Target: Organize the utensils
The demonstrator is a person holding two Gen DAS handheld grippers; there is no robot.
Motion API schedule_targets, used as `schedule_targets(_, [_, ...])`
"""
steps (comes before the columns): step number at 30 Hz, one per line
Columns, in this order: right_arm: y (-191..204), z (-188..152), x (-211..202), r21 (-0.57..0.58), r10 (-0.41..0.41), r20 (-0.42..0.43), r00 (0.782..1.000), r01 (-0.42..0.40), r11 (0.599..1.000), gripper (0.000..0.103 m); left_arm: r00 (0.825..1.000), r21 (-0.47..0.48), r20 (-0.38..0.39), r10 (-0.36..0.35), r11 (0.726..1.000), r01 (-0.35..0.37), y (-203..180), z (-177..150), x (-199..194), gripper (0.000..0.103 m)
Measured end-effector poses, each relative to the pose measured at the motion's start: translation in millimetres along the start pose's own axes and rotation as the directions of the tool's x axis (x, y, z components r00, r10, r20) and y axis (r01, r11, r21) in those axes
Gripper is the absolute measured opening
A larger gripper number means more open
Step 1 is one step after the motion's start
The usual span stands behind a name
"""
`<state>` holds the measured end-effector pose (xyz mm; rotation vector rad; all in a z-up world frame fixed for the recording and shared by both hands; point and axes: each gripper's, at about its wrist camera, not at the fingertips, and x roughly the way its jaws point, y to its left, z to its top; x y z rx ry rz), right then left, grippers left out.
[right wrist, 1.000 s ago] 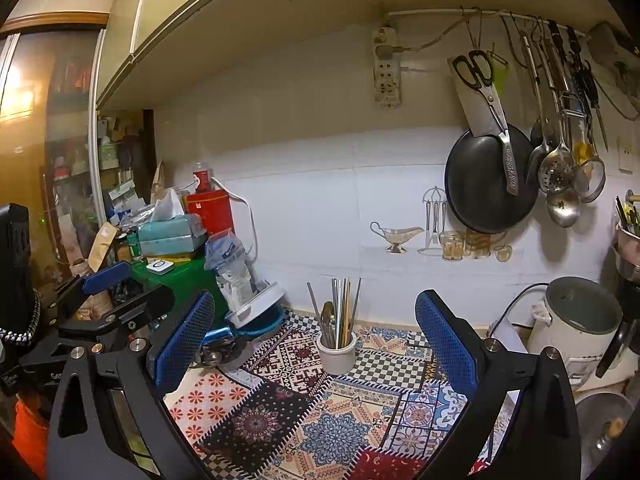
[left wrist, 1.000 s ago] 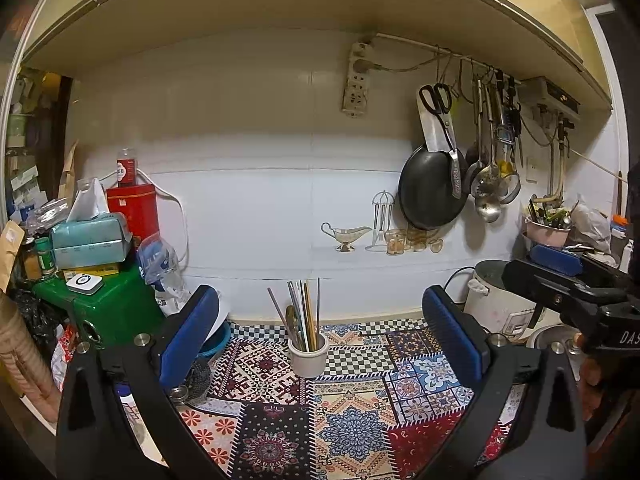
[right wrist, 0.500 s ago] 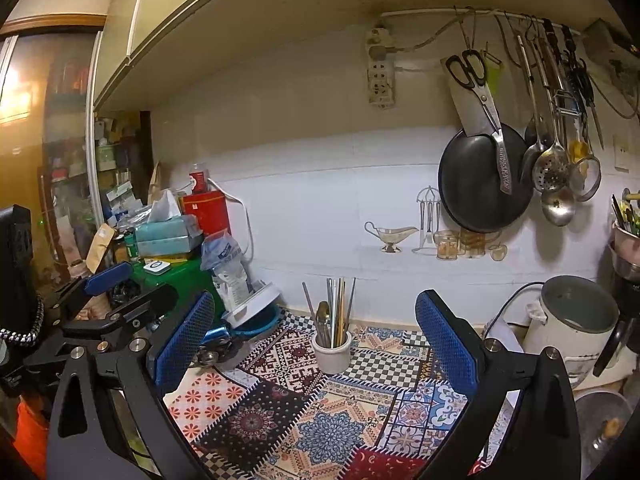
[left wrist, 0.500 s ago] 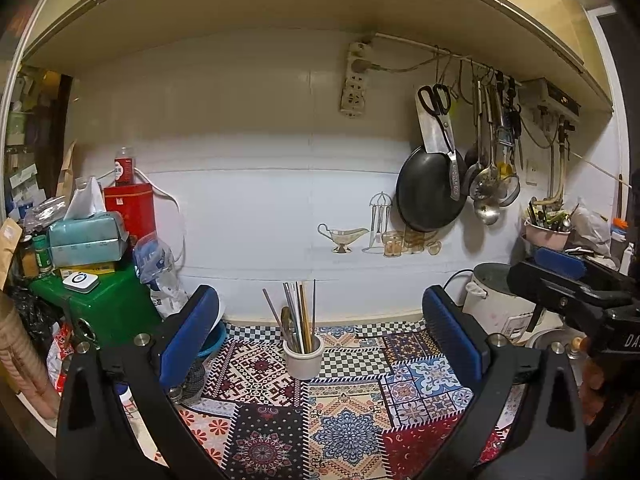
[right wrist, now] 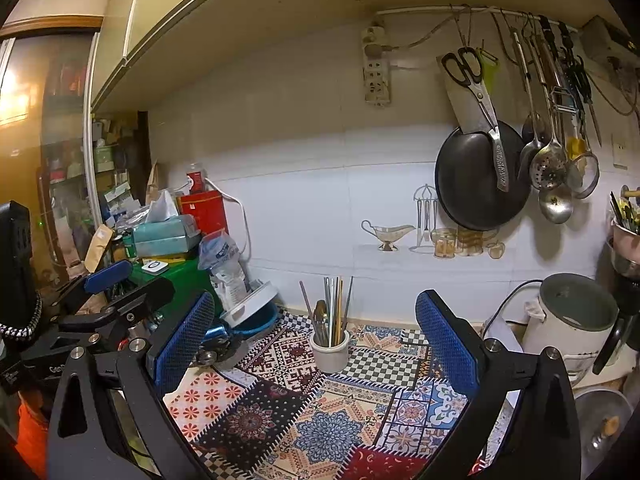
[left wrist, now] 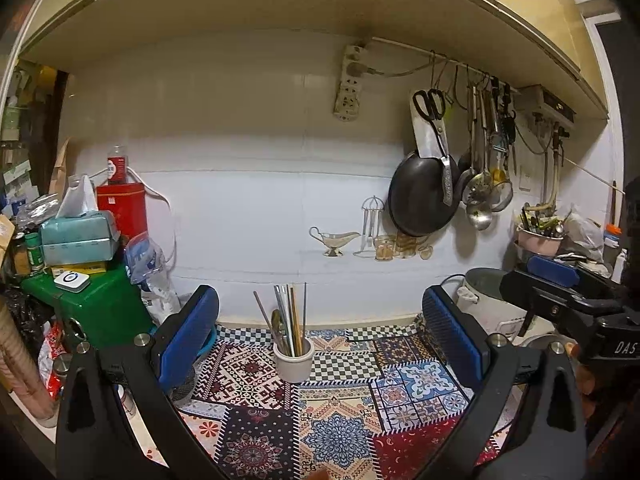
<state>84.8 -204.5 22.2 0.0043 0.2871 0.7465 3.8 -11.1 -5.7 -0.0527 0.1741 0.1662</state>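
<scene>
The left gripper (left wrist: 320, 336) hangs with its jaws spread wide and empty. Ahead of both, a white cup (left wrist: 293, 361) stands on the patterned mat (left wrist: 340, 432) near the wall, with the utensils (left wrist: 288, 320) (chopsticks and a spoon, apparently) upright in it. The right gripper (right wrist: 314, 342) is likewise spread and empty. Judging by this, sorting looks done or unbegun. Legible writing: only "DAS" on the right gripper's body.

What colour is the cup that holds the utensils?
The cup is plain white or off-white; the left wrist view shows it best.
</scene>
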Motion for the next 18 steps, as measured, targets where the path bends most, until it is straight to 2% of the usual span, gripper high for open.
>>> schedule_targets(18, [-3.1,0.4,13.8,0.004,0.000,-0.012,1.000,0.000,1.000,0.101,1.000,-0.007,-0.014,-0.023,1.000,0.023,8.5,-2.4,13.7,0.102])
